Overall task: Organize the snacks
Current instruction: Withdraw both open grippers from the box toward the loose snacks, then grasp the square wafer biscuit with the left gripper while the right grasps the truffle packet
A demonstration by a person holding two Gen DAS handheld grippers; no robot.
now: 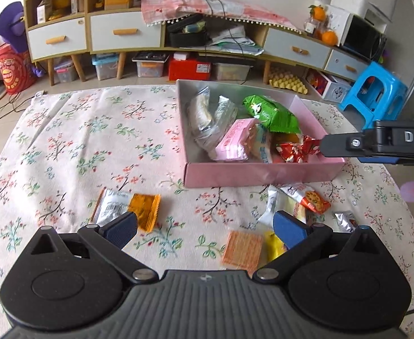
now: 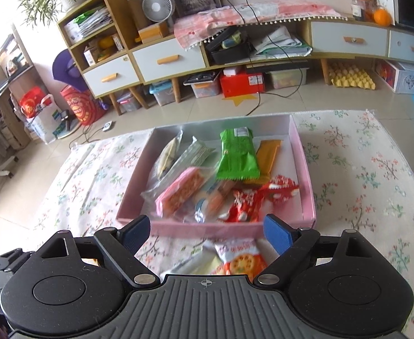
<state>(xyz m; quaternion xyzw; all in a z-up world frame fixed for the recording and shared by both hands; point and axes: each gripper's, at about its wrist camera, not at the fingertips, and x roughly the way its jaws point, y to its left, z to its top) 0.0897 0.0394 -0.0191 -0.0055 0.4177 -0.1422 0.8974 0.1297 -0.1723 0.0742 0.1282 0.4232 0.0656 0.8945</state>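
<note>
A pink box (image 1: pixel 263 173) (image 2: pixel 305 158) on the floral cloth holds several snacks: a green packet (image 1: pixel 271 113) (image 2: pixel 236 155), a pink packet (image 1: pixel 233 141) (image 2: pixel 178 192), clear-wrapped bars and red wrappers (image 2: pixel 263 197). Loose snacks lie on the cloth in front of it: a silver and orange packet (image 1: pixel 127 207), an orange cracker pack (image 1: pixel 242 250) and a lotus-root packet (image 1: pixel 308 197) (image 2: pixel 240 258). My left gripper (image 1: pixel 205 228) is open above the cloth, nothing between its fingers. My right gripper (image 2: pixel 207 233) (image 1: pixel 334 144) is open at the box's near wall, empty.
The floral cloth (image 1: pixel 79 141) covers a low table. Behind it stands a long cabinet with drawers (image 1: pixel 122 34), storage bins under it, and a blue stool (image 1: pixel 373 96) at the right. A small silver wrapper (image 1: pixel 345 221) lies near the right edge of the cloth.
</note>
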